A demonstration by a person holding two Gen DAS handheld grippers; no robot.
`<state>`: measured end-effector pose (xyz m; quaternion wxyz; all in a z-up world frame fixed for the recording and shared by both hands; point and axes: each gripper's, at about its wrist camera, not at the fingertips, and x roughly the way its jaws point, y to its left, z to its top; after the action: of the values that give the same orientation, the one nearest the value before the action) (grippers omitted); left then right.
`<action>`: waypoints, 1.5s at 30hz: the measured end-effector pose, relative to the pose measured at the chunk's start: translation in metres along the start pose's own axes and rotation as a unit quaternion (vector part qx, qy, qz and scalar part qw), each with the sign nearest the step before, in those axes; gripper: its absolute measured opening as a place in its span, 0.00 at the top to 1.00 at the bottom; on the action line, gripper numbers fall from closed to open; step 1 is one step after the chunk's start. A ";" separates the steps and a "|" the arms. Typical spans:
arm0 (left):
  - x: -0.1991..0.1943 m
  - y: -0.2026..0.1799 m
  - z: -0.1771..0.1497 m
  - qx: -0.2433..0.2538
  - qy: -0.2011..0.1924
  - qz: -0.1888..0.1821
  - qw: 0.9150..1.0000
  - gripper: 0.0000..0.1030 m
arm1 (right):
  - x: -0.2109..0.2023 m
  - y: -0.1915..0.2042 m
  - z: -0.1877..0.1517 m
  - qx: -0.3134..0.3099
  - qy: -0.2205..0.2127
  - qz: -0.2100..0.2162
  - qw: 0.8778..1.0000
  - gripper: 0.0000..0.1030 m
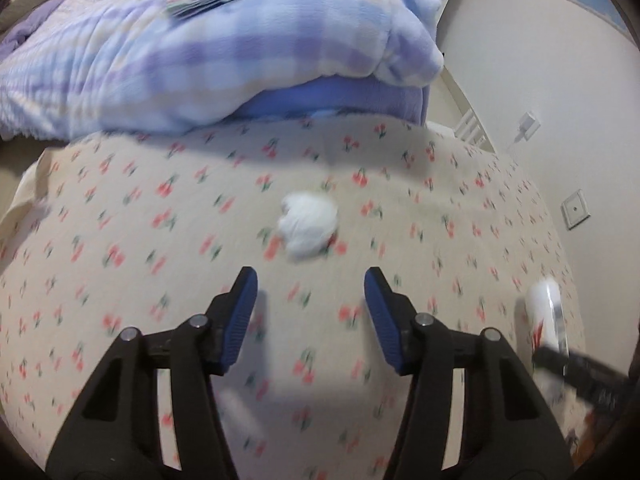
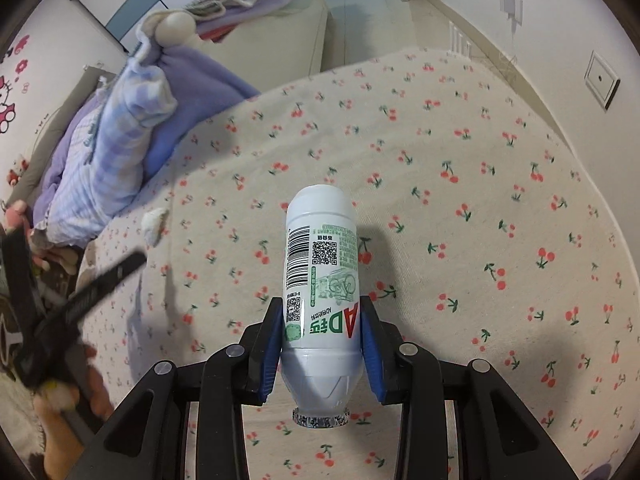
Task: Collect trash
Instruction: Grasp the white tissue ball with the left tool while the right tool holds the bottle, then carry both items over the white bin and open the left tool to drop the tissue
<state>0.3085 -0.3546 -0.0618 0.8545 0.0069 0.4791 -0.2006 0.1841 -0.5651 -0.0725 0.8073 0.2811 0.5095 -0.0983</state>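
A crumpled white tissue wad (image 1: 308,222) lies on the cherry-print bedsheet (image 1: 120,280), just beyond my left gripper's tips. My left gripper (image 1: 311,280) is open above the sheet, with nothing between its blue pads. My right gripper (image 2: 320,306) is shut on a white drink bottle (image 2: 320,256) with green print, cap end toward the camera, held above the sheet. In the left wrist view the bottle (image 1: 546,312) shows at the far right. In the right wrist view the tissue wad (image 2: 154,220) and the left gripper (image 2: 100,280) show blurred at the left.
A bunched lilac plaid blanket (image 1: 200,60) covers the far part of the bed. A white wall with a socket plate (image 1: 576,210) runs along the bed's right side. A person's hand (image 2: 52,420) holds the left gripper. A cream sofa (image 2: 280,28) stands beyond the bed.
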 end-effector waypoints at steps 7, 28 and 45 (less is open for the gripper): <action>0.018 -0.003 0.020 0.004 -0.023 0.036 0.999 0.66 | 0.006 -0.011 0.004 0.016 0.002 -0.003 1.000 0.64; -0.106 0.037 -0.045 0.057 0.004 0.048 0.997 0.79 | -0.056 0.036 -0.027 0.015 -0.028 0.012 0.999 0.64; -0.212 0.147 -0.128 -0.006 -0.025 0.019 0.999 0.79 | -0.091 0.140 -0.121 -0.096 -0.021 0.064 0.993 0.64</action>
<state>0.1576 -0.1216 0.0168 0.8699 0.0057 0.4585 -0.1819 0.1116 -0.3939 0.0174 0.8456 0.2322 0.4806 -0.0032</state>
